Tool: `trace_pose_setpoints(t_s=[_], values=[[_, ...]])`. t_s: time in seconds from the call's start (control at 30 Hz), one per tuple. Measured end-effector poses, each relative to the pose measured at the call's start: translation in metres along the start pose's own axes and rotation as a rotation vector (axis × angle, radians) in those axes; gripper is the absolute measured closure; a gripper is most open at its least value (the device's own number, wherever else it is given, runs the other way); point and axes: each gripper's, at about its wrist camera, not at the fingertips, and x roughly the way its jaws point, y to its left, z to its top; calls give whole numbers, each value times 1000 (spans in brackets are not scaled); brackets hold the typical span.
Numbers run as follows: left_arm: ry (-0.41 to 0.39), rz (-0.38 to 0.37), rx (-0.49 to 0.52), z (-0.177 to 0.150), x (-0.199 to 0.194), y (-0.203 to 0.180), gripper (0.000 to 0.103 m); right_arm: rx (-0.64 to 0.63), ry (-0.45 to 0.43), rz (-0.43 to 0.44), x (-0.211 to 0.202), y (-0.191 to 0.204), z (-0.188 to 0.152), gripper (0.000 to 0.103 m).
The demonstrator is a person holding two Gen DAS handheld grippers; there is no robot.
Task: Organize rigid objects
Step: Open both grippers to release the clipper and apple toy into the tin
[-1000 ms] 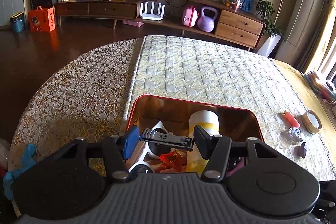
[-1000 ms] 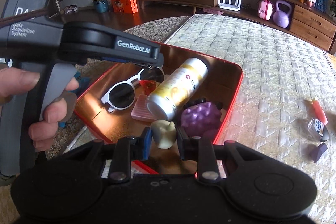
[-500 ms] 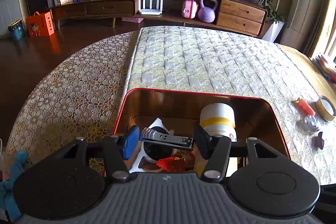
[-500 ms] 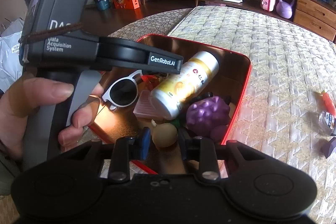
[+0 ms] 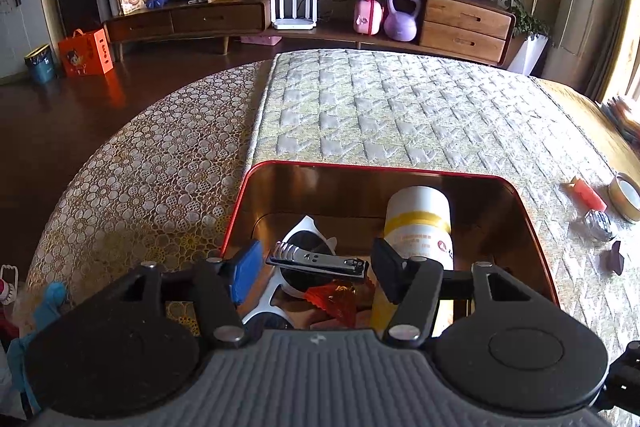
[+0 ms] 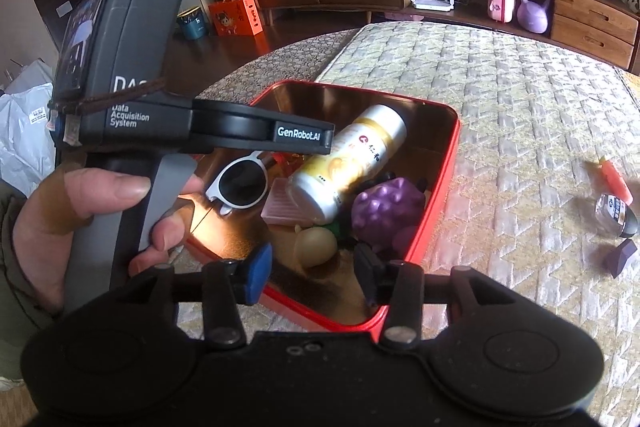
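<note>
Right gripper (image 6: 312, 267) opening over the red tin (image 6: 450, 163), pads now clear of the beige ball (image 6: 316, 243) dropped inside, so one more piece stowed; left gripper (image 5: 316, 267) opening too, nail clipper (image 5: 318, 261) between its pads, above that tin.

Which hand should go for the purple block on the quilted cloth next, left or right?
Right, probably. The right tongs are opening with nothing gripped, the cream ball lying in the red box, and the purple block lies on their side. The left tongs have a nail clipper between them.
</note>
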Motion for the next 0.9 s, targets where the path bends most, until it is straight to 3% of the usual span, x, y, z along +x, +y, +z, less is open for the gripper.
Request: trace_pose_setpoints(t_s=[0.07,0.2,0.57,0.9], values=[[0,2,2,-1,-3,0,43,3,-8,-1,-3,0,0,52],[-14,-11,-10,-2,-13,4,30,12,-24,-1,-11,0,-3,49],[-31,-26,-12,-10,-44,4,29,21,-83,-13,-42,2,-10,36],[-49,-96,4,-23,-79,-12,25,52,-142,-34,-77,-9,-26,24]])
